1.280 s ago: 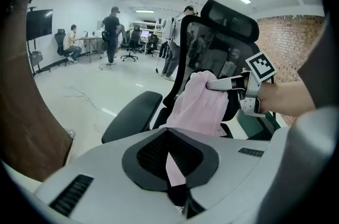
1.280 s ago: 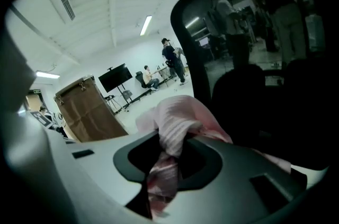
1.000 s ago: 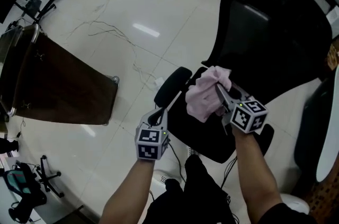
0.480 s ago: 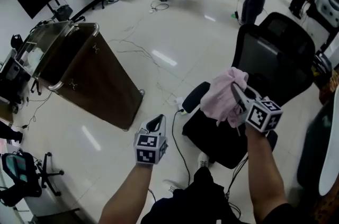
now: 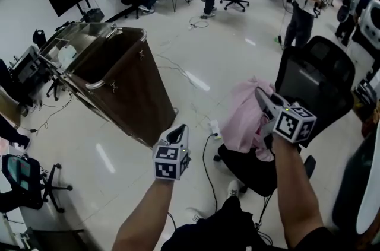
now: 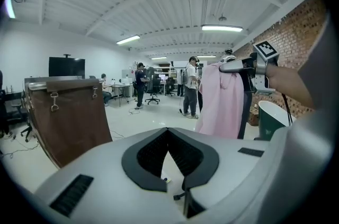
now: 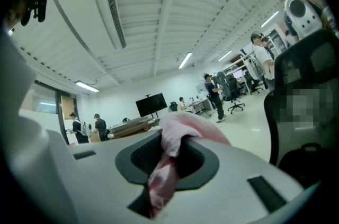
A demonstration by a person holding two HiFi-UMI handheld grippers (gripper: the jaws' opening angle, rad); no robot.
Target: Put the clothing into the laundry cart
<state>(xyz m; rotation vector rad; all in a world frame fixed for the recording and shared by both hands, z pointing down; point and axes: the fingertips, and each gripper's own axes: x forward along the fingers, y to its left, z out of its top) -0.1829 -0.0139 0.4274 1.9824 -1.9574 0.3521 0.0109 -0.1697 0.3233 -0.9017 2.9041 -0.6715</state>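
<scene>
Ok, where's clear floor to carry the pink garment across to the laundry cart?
The shiny floor strip between the laundry cart and the office chair is bare, apart from a cable near your feet. It's crowded left of the cart, with equipment.

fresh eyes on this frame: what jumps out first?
The pink garment dangles from the right gripper, whose jaws are closing on a fold of it, in front of the black office chair at right. Next comes the big brown laundry cart on the floor at left. The left gripper is low between them, shut and empty.
</scene>
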